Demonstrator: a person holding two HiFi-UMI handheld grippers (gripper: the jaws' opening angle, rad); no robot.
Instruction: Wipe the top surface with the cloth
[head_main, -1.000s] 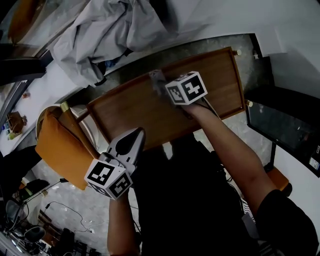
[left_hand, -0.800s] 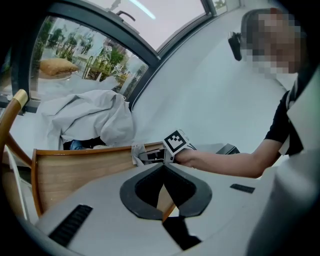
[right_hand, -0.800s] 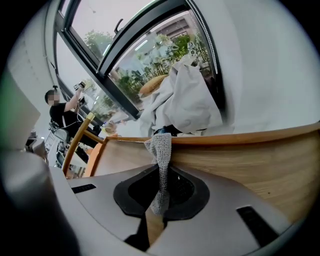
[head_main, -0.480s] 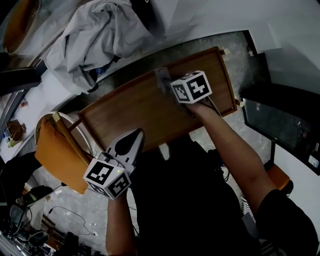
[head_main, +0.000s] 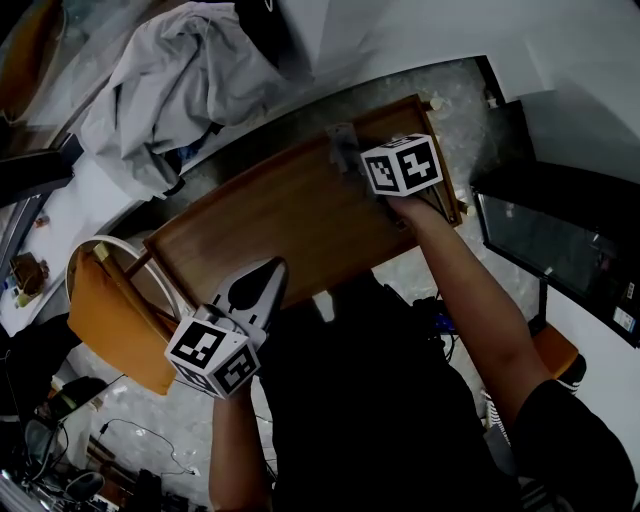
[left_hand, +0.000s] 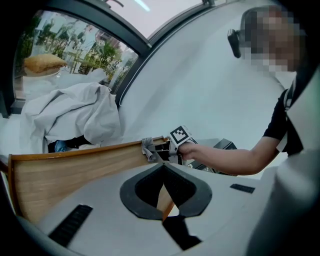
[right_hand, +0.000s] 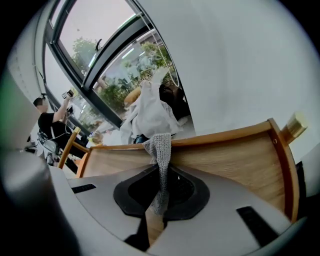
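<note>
Head view: right hand-held gripper (head_main: 356, 160) dragged cloth (head_main: 341, 138) rightward.

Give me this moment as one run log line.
right gripper: shut on cloth | cloth: far edge of wooden top, right end | left gripper: shut, empty, near edge

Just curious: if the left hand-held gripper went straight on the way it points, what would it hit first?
Probably the wooden top, near its front edge. The cloth lies farther along. Depth is hard to judge here.
</note>
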